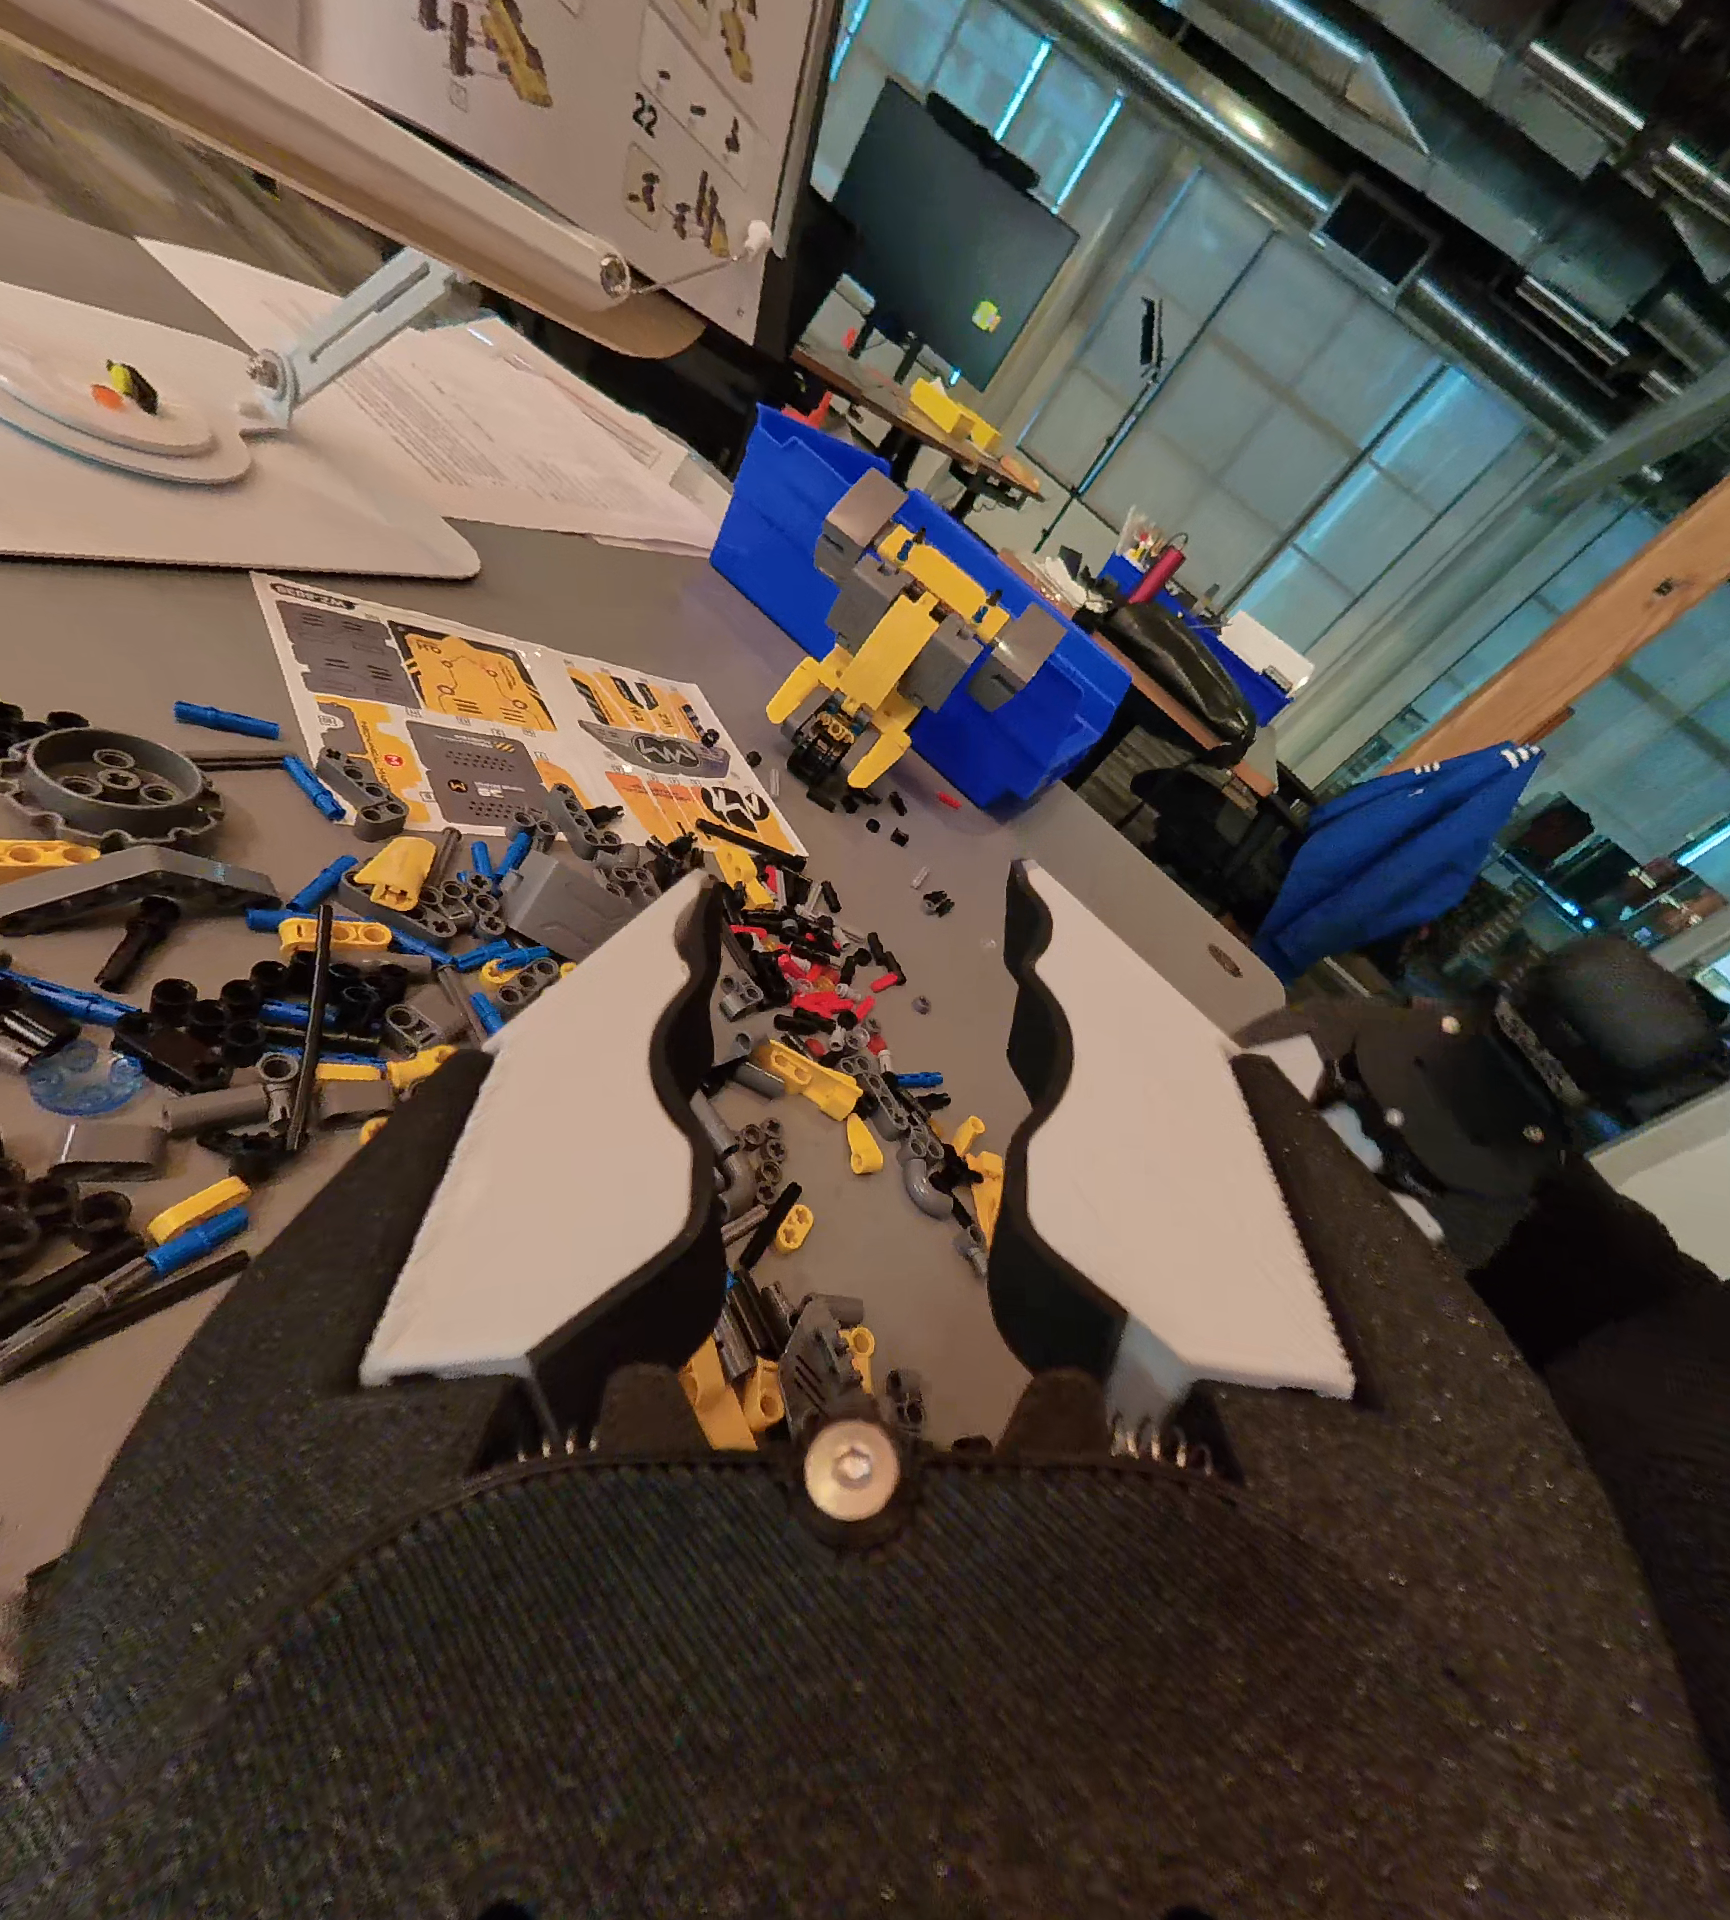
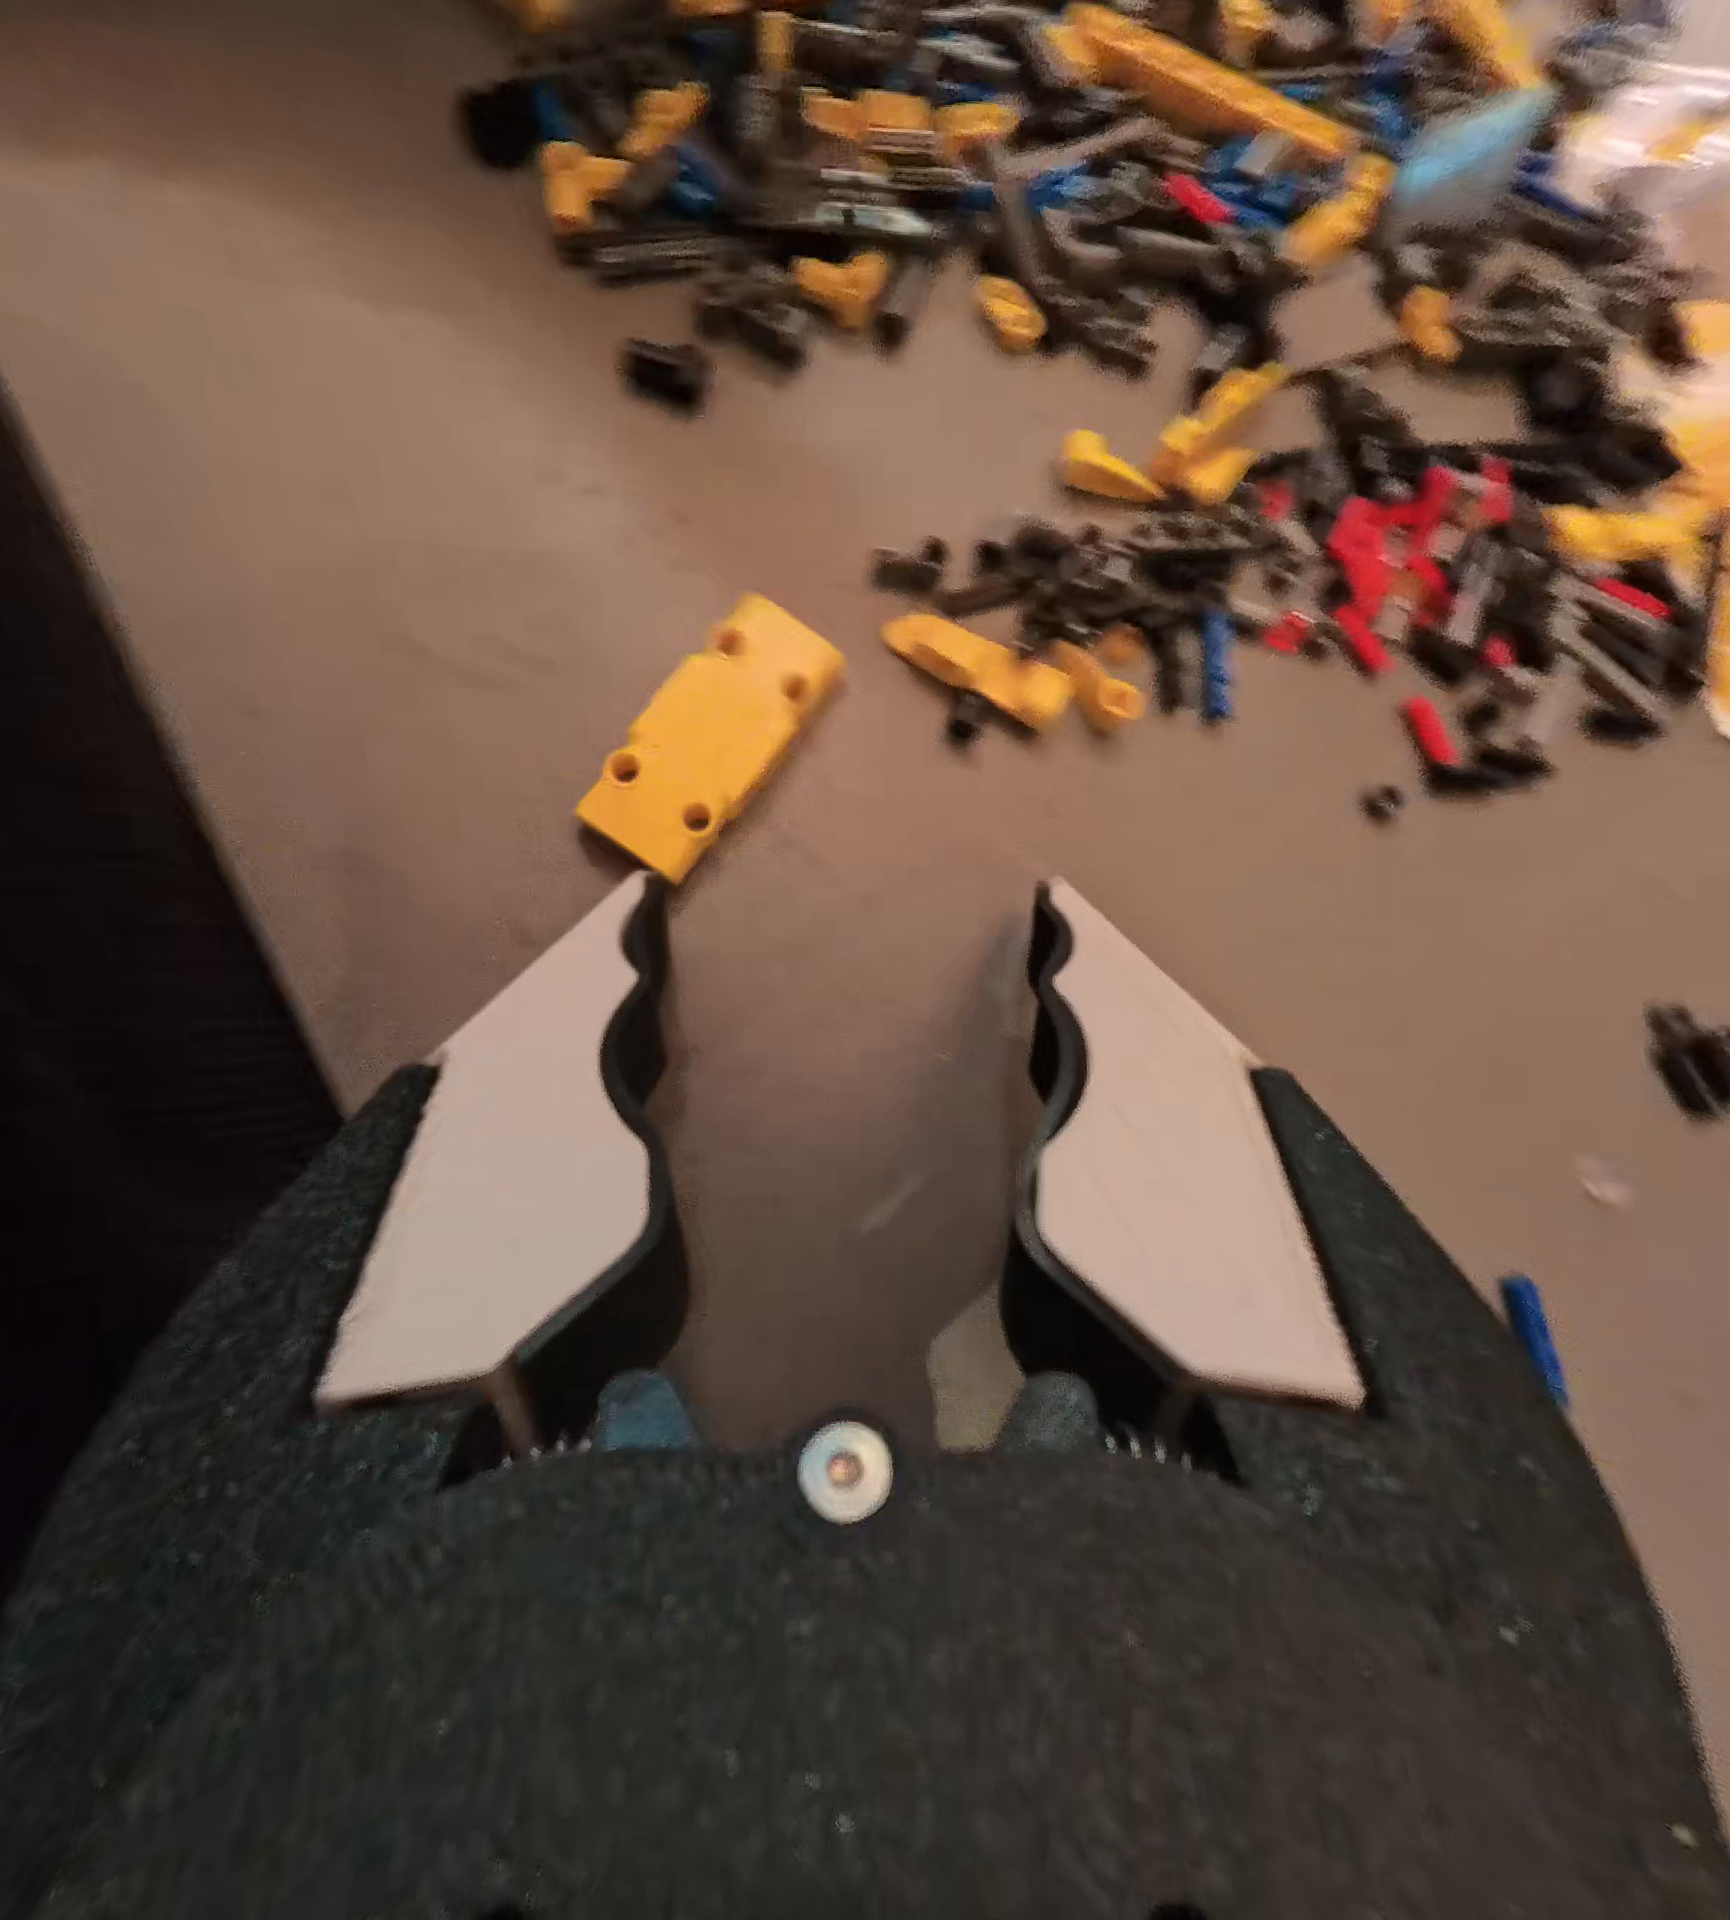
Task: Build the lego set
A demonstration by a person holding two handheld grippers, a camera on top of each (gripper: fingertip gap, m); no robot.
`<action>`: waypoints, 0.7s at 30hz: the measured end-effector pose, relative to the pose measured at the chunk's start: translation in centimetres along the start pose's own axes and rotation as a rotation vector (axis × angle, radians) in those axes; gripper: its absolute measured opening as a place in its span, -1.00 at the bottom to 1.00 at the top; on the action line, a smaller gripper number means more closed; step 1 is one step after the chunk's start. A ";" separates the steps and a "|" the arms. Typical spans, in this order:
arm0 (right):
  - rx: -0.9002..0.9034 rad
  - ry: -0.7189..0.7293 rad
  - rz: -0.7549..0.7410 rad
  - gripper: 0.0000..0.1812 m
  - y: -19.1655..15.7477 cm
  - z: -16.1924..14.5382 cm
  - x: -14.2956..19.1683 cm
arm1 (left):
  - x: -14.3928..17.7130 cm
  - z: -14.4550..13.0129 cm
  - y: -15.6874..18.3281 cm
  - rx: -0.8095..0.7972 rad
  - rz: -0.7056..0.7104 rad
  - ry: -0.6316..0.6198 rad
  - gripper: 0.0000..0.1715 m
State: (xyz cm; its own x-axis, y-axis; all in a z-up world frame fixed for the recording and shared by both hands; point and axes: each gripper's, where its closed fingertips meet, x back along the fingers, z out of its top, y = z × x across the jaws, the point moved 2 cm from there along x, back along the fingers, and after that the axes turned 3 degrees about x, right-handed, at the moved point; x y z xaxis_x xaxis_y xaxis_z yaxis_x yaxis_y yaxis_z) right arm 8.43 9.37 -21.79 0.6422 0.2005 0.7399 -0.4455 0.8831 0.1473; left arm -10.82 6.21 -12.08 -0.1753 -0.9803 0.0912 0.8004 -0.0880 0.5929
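Hovering over the bench (image 2: 341, 540), the right tool (image 2: 845, 883) is wide open and holds nothing. A flat yellow piece (image 2: 710, 732) lies near the bench's left edge, just past one fingertip. A bad nudge could push it off. The left tool (image 1: 861, 883) is open and empty too, above the loose pieces (image 1: 819, 977); the half-built model (image 1: 892, 655) leans on a blue bin (image 1: 778, 520) near the far edge and could tip.

Grey table (image 1: 549, 582): loose lego pieces (image 1: 341, 966), sticker sheet (image 1: 528, 717), blue bin (image 1: 902, 623).
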 end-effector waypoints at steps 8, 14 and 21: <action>-0.143 0.137 0.061 -0.17 -1.9 1.9 0.8 | -0.3 -0.5 -0.4 -0.016 0.023 -0.024 -0.39; -0.125 0.075 0.020 -0.45 -1.3 1.0 -1.0 | -0.5 -0.8 0.0 -0.031 0.010 -0.035 -0.39; 0.024 0.104 0.262 -0.74 -4.5 1.8 -1.0 | -0.6 -1.1 0.1 -0.035 0.005 -0.046 -0.39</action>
State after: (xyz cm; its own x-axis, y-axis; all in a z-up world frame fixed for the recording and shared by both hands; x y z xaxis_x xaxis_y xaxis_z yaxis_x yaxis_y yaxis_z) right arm 8.70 4.47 -22.00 0.5630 0.4641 0.6839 -0.6184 0.7855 -0.0240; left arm -10.02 6.62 -12.91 -0.1965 -0.9717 0.1312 0.8208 -0.0898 0.5642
